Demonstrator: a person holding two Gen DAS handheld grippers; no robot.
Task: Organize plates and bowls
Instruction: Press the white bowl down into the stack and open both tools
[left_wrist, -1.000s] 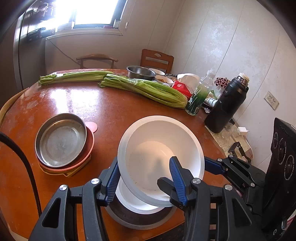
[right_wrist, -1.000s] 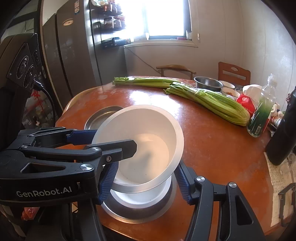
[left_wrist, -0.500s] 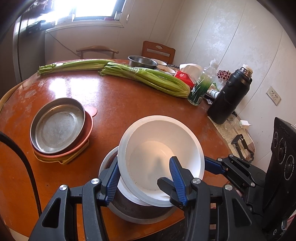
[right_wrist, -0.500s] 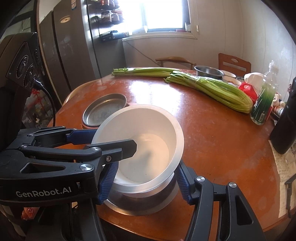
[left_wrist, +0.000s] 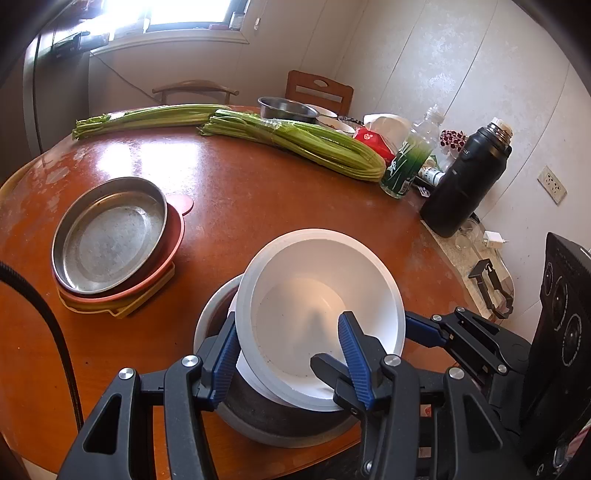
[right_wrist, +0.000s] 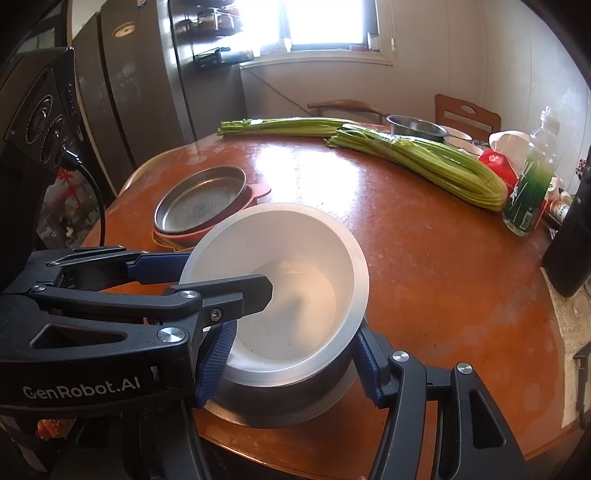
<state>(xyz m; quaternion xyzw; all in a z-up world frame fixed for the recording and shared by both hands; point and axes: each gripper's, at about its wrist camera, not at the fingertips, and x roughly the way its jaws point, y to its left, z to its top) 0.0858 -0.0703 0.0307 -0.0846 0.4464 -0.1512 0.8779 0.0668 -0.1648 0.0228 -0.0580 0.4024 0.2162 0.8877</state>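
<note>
A white bowl (left_wrist: 317, 291) is tilted over a stack made of another white bowl and a dark grey bowl (left_wrist: 280, 421) at the table's near edge. My left gripper (left_wrist: 288, 354) holds the white bowl with one finger inside and one outside its wall. My right gripper (right_wrist: 291, 354) grips the same white bowl (right_wrist: 280, 280) from the other side, fingers against its outer wall. A steel plate (left_wrist: 107, 232) lies on a pink plate and a yellow tray at the left. It also shows in the right wrist view (right_wrist: 201, 201).
Two celery bunches (left_wrist: 295, 142) lie across the far table. A steel bowl (left_wrist: 286, 107), small dishes, a green bottle (left_wrist: 406, 162) and a black thermos (left_wrist: 465, 184) stand at the far right. Two chairs stand behind the round wooden table (left_wrist: 258, 192).
Both grippers and the white bowl have drawn back toward the near edge and risen a little; the table items look farther away. The grips have not changed.
</note>
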